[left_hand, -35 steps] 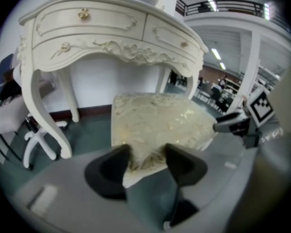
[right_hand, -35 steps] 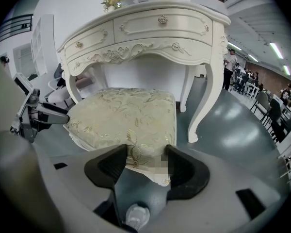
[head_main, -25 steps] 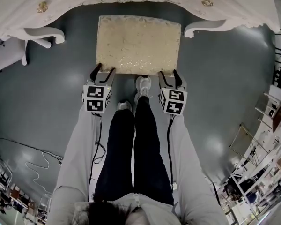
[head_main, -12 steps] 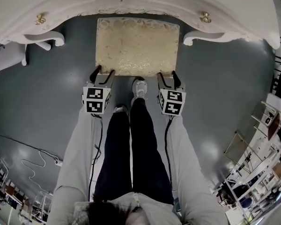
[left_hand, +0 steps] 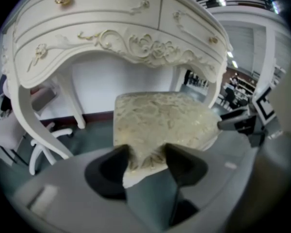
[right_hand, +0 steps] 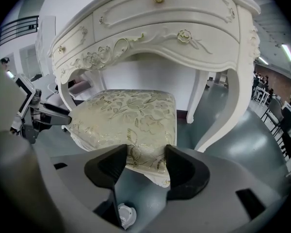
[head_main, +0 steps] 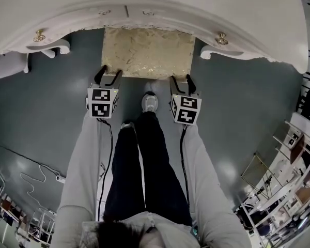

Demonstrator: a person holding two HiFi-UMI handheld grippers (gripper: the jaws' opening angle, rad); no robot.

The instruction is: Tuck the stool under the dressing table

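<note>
since the earlier frame the stool [head_main: 147, 50] has slid forward. more of its seat now lies beneath the front edge of the dressing table [head_main: 144, 4], and only the near part shows in the head view. both grippers have advanced with it.

the left gripper [head_main: 108, 75] has its fingers clenched on the seat's near left corner. the right gripper [head_main: 181, 80] grasps the near right corner. cushion fabric fills each gap.

judgement: the tuck is well under way but not finished, and a further straight push is needed.

the curved left leg [head_main: 57, 45] and right leg [head_main: 217, 50] flank the stool, apart from it; sideways drift would risk a knock. the person's shoe [head_main: 150, 103] is just behind the seat's near edge. a cable [head_main: 41, 172] lies on the floor well to the left, out of the path.
</note>
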